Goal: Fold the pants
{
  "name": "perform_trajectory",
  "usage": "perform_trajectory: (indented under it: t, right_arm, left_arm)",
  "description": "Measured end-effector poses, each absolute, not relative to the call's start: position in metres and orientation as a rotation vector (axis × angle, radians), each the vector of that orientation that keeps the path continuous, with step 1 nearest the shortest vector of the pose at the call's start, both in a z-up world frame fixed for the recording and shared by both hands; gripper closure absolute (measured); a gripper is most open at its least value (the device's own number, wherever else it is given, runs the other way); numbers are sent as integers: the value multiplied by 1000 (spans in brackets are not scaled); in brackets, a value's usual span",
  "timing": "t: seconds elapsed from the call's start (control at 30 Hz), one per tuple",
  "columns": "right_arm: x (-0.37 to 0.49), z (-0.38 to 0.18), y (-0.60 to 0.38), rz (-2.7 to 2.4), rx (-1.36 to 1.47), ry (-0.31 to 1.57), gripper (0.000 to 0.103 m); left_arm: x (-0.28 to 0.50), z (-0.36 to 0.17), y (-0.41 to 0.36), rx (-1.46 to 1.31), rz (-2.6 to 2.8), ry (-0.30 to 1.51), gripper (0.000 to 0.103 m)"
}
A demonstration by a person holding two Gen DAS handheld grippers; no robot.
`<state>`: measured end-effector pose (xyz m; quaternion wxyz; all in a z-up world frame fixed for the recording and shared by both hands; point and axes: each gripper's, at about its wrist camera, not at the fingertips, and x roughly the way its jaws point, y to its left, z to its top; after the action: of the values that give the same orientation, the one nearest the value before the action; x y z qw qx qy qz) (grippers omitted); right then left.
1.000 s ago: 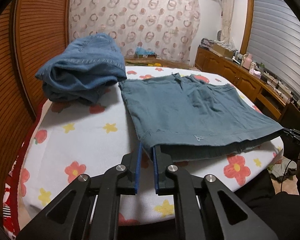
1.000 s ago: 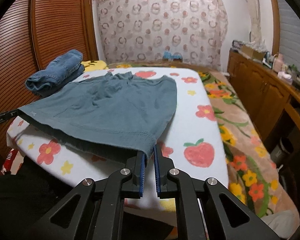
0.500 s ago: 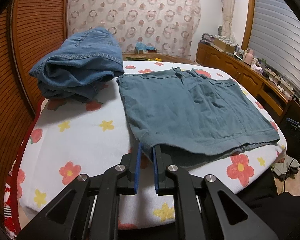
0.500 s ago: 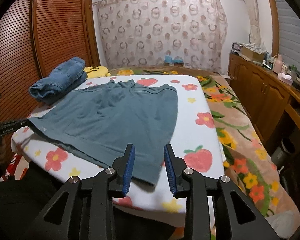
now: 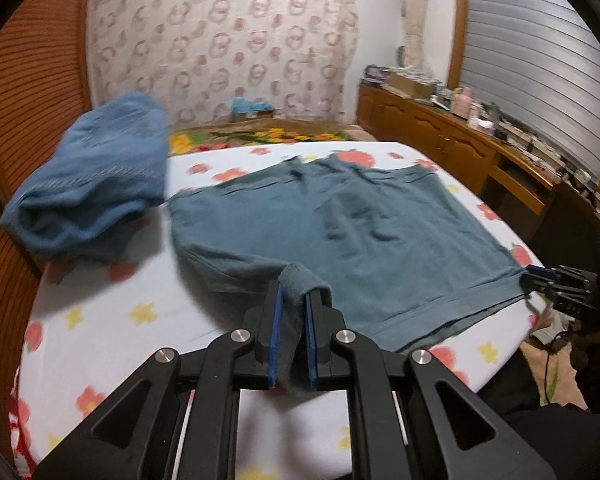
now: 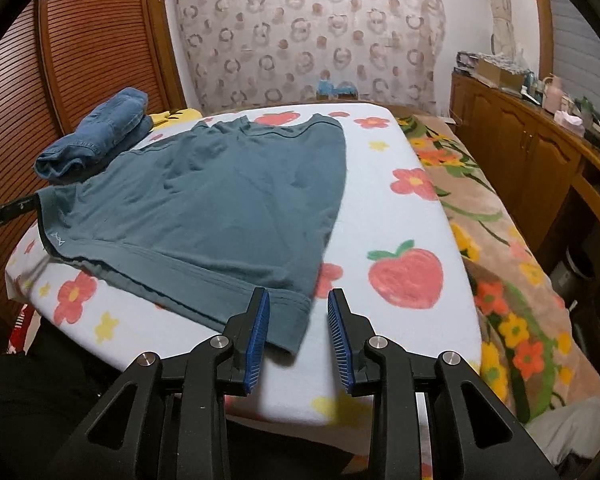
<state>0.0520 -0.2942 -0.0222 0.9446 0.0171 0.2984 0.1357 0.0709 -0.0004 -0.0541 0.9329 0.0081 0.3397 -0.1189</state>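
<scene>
A: Pants [image 5: 340,236] lie flat on the flowered desk [image 5: 112,320], beside folded jeans [image 5: 92,184]. Soft, light, floppy; grab hem corners.
B: Tongs?
A: Left tongs [image 5: 291,334] clenched on the near-left hem corner, now lifted and carried inward. Right tongs [image 6: 296,336] have just been opening, released; that corner lies between the jaws, dropped.

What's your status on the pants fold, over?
Left gripper shut on the teal pants at the near corner, lifting it. Right gripper open, jaws just opened, hem lying loose between them. Folded jeans beside, clear of the fold.
</scene>
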Motion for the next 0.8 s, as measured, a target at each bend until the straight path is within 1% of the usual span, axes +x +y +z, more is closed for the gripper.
perform_trajectory:
  t: [0.2, 0.8]
  right_arm:
    - [54, -16, -288, 277, 31, 602, 72]
    - [55, -16, -293, 285, 42, 590, 72]
  left_arm:
    - [81, -48, -35, 69, -319, 689, 91]
    - [92, -37, -97, 154, -428, 691, 91]
